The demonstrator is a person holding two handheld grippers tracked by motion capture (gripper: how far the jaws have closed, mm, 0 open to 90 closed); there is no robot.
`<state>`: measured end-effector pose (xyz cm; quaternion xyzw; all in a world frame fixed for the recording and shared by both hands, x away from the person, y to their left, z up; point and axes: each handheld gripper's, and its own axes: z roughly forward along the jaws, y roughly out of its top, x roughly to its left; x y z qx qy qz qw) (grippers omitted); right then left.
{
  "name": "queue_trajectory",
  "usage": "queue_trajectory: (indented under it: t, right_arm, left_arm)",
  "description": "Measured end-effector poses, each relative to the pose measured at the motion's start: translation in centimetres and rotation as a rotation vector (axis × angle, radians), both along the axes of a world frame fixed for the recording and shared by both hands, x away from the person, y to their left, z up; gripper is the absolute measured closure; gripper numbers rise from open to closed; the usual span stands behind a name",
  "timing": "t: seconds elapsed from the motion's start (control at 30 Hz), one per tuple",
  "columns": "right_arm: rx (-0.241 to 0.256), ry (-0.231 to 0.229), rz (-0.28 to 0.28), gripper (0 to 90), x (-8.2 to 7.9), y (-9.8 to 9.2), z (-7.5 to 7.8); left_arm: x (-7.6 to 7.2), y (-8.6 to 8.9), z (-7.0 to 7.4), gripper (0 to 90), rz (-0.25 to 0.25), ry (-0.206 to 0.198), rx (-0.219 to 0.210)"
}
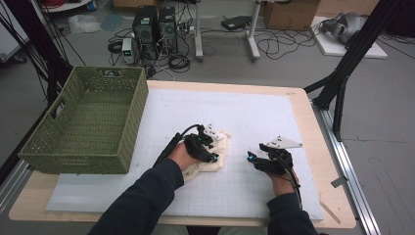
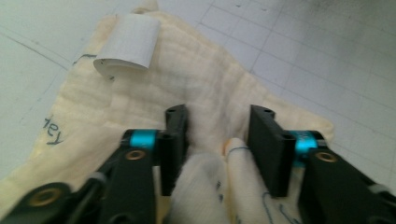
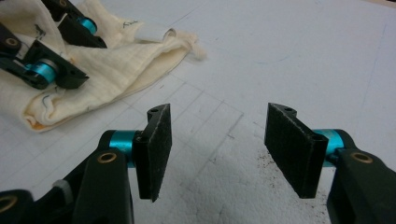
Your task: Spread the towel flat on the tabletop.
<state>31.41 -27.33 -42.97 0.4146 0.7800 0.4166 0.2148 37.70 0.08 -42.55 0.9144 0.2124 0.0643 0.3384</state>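
1. Right gripper [image 1: 250, 157] sat nearest the person, low over the white gridded mat [image 1: 254, 117]. Jaws stood wide apart with nothing between them; right gripper view showed only bare mat and some dark specks in the gap.
2. Left gripper [image 1: 214, 151] was down on the cream cloth [image 1: 218, 155], just left of the right gripper, the two near each other but apart.
3. Left jaws were spread, straddling a raised fold of the cloth [image 2: 205, 177]. Fold sat in the gap, close to both pads; couldn't tell if either pad touched it. Not clamped.
4. Cloth lay crumpled near the mat's centre, flat parts showing faint pen marks. White label [image 2: 127, 42] was curled up at the cloth's far edge in the left gripper view.
5. Green woven basket [image 1: 88, 122] stood at the table's left side, well apart from the cloth, overlapping the mat's left edge.
6. Beyond the table: floor with cables and computer towers [image 1: 155, 27].
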Motion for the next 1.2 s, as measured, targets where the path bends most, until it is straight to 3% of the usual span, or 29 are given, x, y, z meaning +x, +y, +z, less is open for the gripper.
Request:
queue_trajectory:
  t: [0.03,0.1,0.43,0.53,0.67,0.87,1.1,1.2]
  right_arm:
    - [0.0,-0.001,0.001,41.0,0.0,0.0,0.0]
    - [0.002,-0.003,0.001,40.9,0.0,-0.1,0.0]
    - [0.012,0.029,0.014,37.1,0.2,0.7,-0.5]
    - [0.075,0.042,0.044,32.0,0.5,1.4,-0.2]
    - [0.119,0.006,0.051,28.7,0.7,2.3,0.6]
    - [0.199,-0.003,0.118,50.4,1.3,3.0,1.2]
    - [0.224,0.009,0.166,58.1,1.9,3.8,1.2]
    - [0.239,0.007,0.218,75.8,1.9,4.1,1.2]
  left_arm:
    - [0.0,0.1,0.1,71.1,-0.001,-0.004,-0.01]
    - [0.0,0.4,0.7,75.1,-0.001,-0.003,-0.048]
    - [0.1,3.3,3.5,77.4,0.038,-0.018,-0.306]
    - [0.0,3.5,3.8,77.5,0.041,-0.033,-0.326]
    - [-0.2,3.3,3.7,78.6,0.022,-0.037,-0.325]
    - [-0.3,2.9,3.6,78.6,0.003,-0.043,-0.33]
    - [-0.6,2.6,3.7,78.6,-0.025,-0.046,-0.35]
    - [-0.6,2.4,3.6,78.1,-0.031,-0.043,-0.351]
